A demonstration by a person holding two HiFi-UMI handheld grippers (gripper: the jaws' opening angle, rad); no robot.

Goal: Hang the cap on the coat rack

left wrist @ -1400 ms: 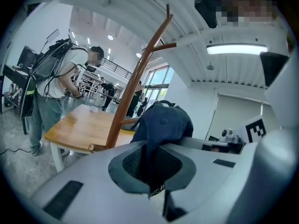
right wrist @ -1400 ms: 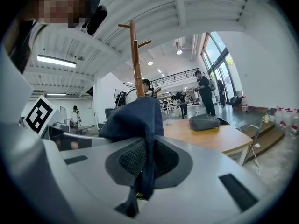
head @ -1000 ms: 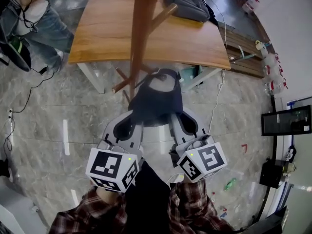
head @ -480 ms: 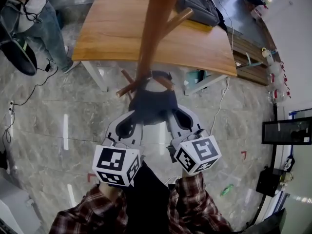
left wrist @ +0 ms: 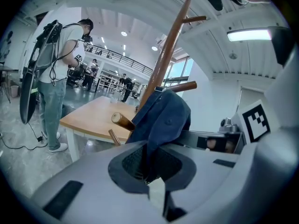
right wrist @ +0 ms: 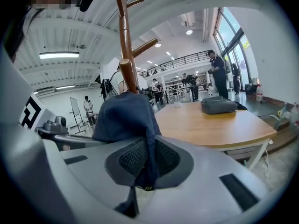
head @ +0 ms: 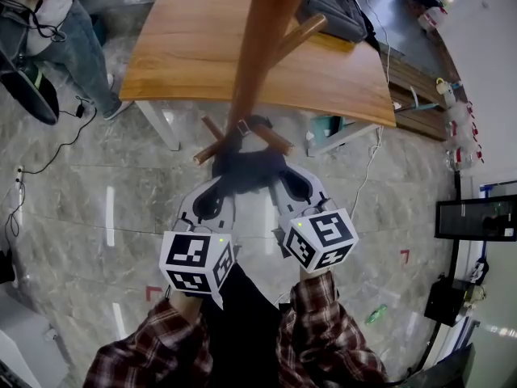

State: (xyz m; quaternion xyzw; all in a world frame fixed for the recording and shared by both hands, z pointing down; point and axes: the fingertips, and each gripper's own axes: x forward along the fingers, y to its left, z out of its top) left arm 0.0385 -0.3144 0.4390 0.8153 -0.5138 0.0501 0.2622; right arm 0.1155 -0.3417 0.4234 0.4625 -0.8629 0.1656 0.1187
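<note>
A dark blue cap (head: 246, 168) hangs between both grippers, close against the wooden coat rack's pole (head: 262, 47) and just below its two lower pegs (head: 271, 139). My left gripper (head: 208, 206) is shut on the cap's left edge, and my right gripper (head: 292, 187) is shut on its right edge. In the left gripper view the cap (left wrist: 161, 120) rises from the pinched left gripper (left wrist: 148, 164), with a peg end (left wrist: 122, 120) right beside it. In the right gripper view the cap (right wrist: 124, 118) bulges above the right gripper (right wrist: 145, 164), under a peg end (right wrist: 126, 69) of the rack (right wrist: 123, 31).
A wooden table (head: 186, 47) stands behind the rack with a grey bag (head: 327, 6) on it. A person (head: 48, 23) stands at the far left, with cables on the marble floor. A black screen (head: 477, 208) sits at the right.
Both grippers have carried the cap forward, closer to the pole and up against the lower pegs. The grips have not changed.
</note>
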